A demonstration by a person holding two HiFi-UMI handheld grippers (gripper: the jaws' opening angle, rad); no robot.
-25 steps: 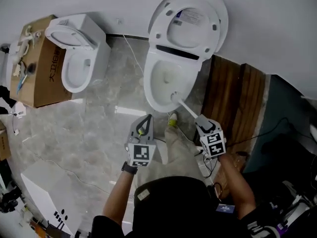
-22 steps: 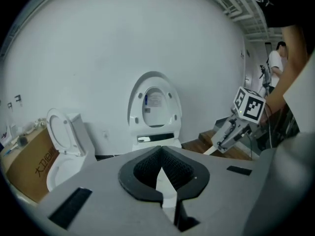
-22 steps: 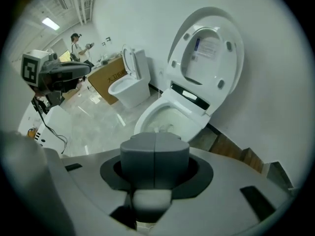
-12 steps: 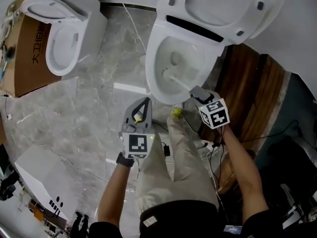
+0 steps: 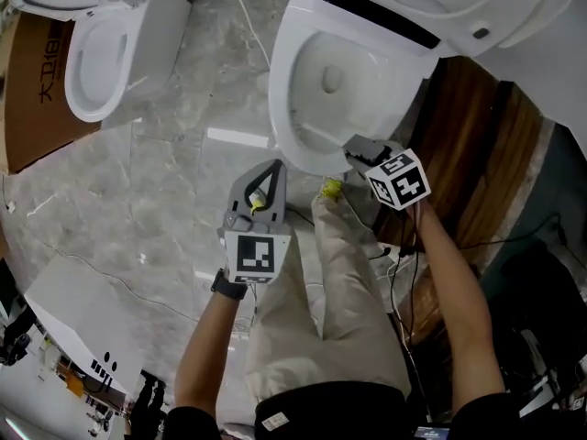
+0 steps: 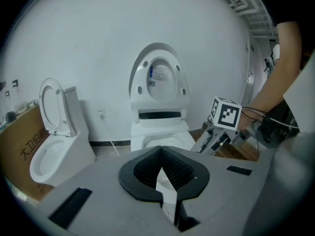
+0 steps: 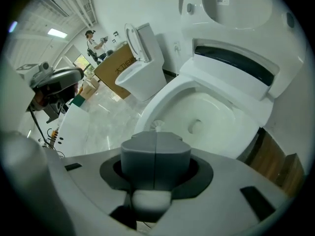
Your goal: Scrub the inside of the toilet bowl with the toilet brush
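Toilet brush [image 5: 316, 136], one, in right hand-held gripper [image 5: 356, 149]; two toilets [image 5: 280, 81].

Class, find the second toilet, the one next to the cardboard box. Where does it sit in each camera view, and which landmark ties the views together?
Head view: the second toilet is at the top left.
Left gripper view: it is at the lower left, lid raised.
Right gripper view: it is upper centre-left, in the background.
Shared landmark: the cardboard box beside it in all three.
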